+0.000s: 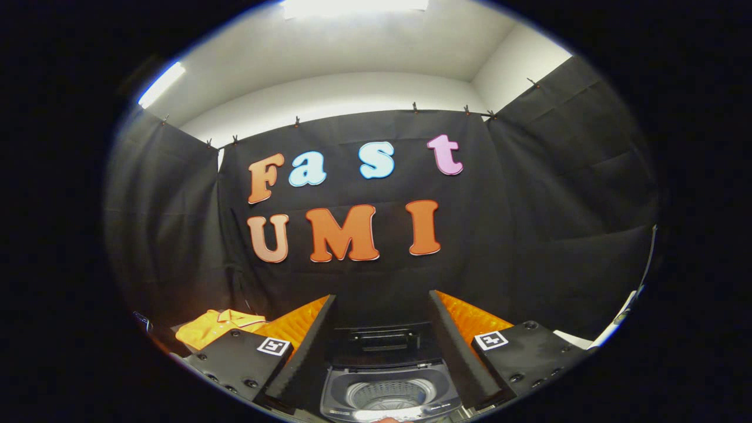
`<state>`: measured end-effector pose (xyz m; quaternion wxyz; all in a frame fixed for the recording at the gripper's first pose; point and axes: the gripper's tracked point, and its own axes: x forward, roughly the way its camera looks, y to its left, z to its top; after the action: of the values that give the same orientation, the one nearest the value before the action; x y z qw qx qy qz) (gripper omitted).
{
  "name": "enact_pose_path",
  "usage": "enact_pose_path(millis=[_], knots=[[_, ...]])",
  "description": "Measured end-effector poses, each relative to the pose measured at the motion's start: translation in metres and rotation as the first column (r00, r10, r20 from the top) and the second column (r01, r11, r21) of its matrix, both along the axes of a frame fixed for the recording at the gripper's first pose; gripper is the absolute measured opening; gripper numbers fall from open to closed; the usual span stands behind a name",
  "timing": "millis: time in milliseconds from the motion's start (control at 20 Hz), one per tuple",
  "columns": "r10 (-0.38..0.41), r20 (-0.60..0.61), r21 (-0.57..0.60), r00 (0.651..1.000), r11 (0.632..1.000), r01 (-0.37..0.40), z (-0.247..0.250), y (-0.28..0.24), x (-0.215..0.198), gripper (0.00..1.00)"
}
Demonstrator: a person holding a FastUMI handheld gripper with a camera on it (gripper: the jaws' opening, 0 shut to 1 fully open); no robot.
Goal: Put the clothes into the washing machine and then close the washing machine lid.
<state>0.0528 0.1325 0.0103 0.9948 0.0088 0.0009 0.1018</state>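
Between the fingers: gripper (382, 346) spread wide, holding nothing | just ahead, below: washing machine (390, 395), lid (383, 343) raised at its far side, drum (390, 392) bare | far left, beyond left finger: orange clothes (214, 326) lying crumpled, well apart from machine

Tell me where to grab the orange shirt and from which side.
Take the orange shirt by its raised, crumpled top folds, coming down from above. It lies in a loose heap left of the washing machine, so bunched cloth likely gives both fingers something to pinch. The gripper is open, with the machine between its fingers.
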Motion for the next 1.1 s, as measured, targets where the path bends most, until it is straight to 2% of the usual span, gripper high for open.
enact_pose_path(millis=[200,450,700,950,1100], knots=[[0.131,-0.031,0.020,0.991,0.991,-0.131,-0.011,0.083,0.016,0.98],[0.283,-0.049,0.027,0.958,0.959,-0.282,-0.026,0.197,0.023,0.98],[0.410,-0.132,0.084,0.902,0.912,-0.402,-0.061,0.302,0.015,0.98],[0.395,-0.260,0.018,0.881,0.915,-0.404,-0.124,0.372,0.038,0.98],[0.371,-0.378,-0.003,0.848,0.916,-0.401,-0.176,0.405,0.043,0.98]])
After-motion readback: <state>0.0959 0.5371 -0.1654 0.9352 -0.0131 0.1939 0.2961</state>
